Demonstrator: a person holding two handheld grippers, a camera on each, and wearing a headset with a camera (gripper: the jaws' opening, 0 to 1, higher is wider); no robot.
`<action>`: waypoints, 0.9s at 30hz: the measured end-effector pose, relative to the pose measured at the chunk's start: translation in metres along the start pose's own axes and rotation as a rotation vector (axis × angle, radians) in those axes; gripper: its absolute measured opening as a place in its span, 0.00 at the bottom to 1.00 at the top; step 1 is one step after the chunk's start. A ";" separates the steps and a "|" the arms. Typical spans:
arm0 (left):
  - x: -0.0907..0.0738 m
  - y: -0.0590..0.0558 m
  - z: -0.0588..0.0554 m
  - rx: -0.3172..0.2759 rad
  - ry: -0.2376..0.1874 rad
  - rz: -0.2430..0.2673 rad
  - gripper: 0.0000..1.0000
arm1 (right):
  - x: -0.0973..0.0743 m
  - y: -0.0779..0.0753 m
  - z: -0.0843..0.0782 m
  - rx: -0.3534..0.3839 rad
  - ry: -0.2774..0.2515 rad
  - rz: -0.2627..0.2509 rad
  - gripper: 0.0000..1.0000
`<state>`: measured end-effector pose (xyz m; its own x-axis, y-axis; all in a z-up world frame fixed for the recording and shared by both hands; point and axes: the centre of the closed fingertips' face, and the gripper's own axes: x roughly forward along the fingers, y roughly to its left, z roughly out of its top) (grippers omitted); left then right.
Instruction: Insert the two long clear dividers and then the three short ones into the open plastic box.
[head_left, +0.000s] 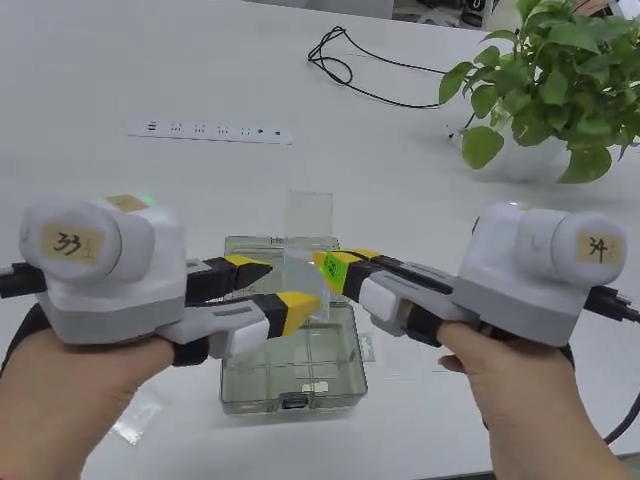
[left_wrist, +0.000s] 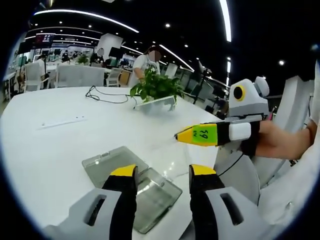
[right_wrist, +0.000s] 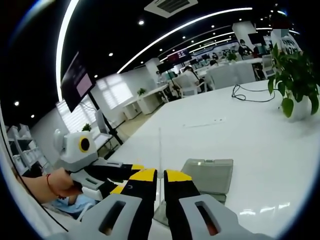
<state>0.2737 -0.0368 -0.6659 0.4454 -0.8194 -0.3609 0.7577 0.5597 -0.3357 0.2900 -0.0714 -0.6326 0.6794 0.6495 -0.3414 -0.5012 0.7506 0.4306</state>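
Pinching: right gripper (head_left: 345, 262) fingers narrow on upright clear divider (head_left: 308, 225)
Left gripper (head_left: 277, 288): fingers wide apart, nothing between them
Divider place: above open plastic box (head_left: 300, 365), near middle of surface (head_left: 120, 200)

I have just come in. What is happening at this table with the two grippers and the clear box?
A person holds a gripper in each hand over an open clear plastic box on a white table. The right gripper is shut on a clear divider and holds it upright over the box. The left gripper is open beside it and holds nothing. The divider seems not yet seated in the box.
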 end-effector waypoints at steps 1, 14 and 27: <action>-0.001 0.001 -0.001 0.005 0.004 0.000 0.42 | 0.000 -0.001 0.001 0.000 0.000 -0.002 0.06; -0.024 0.014 -0.020 0.095 0.041 -0.033 0.62 | -0.003 -0.022 -0.002 0.025 0.060 -0.060 0.06; -0.040 0.030 -0.043 0.223 0.082 -0.052 0.85 | 0.003 -0.040 -0.022 0.050 0.217 -0.157 0.06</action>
<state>0.2585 0.0180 -0.6995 0.3694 -0.8285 -0.4208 0.8694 0.4681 -0.1584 0.3007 -0.0970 -0.6694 0.6133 0.5405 -0.5759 -0.3683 0.8408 0.3968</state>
